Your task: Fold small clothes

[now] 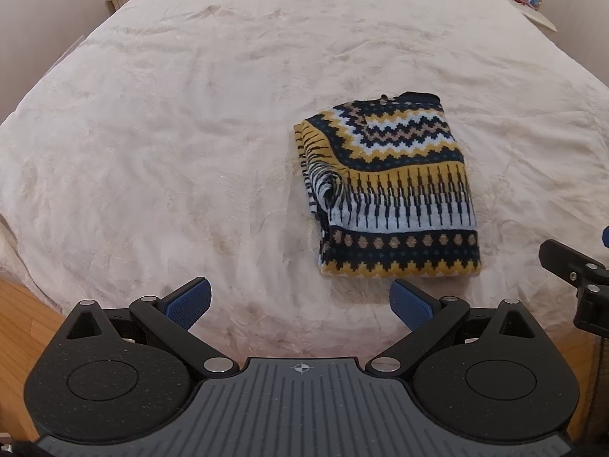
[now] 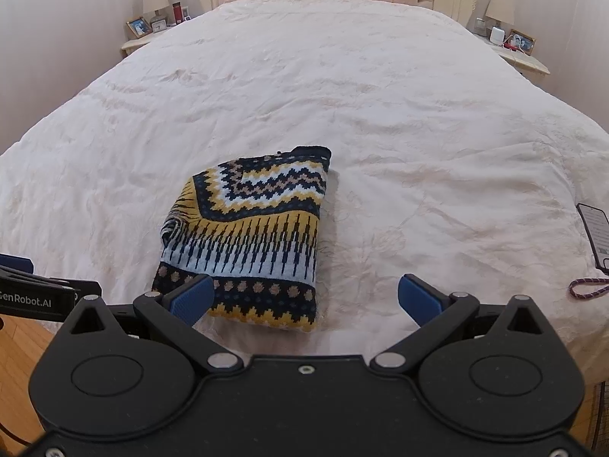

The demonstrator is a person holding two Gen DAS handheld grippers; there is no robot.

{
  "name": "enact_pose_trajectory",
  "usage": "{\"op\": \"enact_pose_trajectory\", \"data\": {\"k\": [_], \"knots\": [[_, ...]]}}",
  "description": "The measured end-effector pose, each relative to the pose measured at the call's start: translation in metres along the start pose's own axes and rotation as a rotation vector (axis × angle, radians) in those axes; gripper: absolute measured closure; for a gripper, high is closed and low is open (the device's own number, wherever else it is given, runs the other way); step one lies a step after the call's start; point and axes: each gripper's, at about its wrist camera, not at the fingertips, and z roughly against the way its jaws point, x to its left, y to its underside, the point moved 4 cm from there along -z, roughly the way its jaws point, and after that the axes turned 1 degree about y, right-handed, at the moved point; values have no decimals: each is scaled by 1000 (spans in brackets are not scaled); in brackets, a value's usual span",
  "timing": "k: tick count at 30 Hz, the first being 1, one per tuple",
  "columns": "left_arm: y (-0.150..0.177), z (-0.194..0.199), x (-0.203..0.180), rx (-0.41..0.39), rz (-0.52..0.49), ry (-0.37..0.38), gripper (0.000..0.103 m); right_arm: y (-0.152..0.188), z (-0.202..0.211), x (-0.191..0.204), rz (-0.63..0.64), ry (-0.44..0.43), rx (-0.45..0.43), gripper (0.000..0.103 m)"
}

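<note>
Here, in the left wrist view, the left gripper (image 1: 300,304) is seen spread wide with nothing between its blue pads (image 1: 188,302). The folded patterned sweater (image 1: 388,190) is laid on the pale bedspread (image 1: 171,133), just ahead and to the right. In the right wrist view, the right gripper (image 2: 304,299) is likewise held wide apart and empty, the sweater (image 2: 247,236) lying ahead and left, partly hidden by the left pad. A phone (image 2: 595,234) is seen at the right edge.
</note>
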Motion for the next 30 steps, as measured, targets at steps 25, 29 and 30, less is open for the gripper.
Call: {"op": "enact_pose_trajectory", "data": {"k": [25, 29, 30], "knots": [[-12, -23, -2, 53, 4, -4, 2, -4, -24, -10, -16, 13, 67, 0], [-14, -25, -4, 55, -1, -7, 2, -3, -28, -13, -23, 12, 77, 0], [-14, -26, -4, 55, -1, -7, 2, -3, -28, -13, -24, 11, 79, 0]]}}
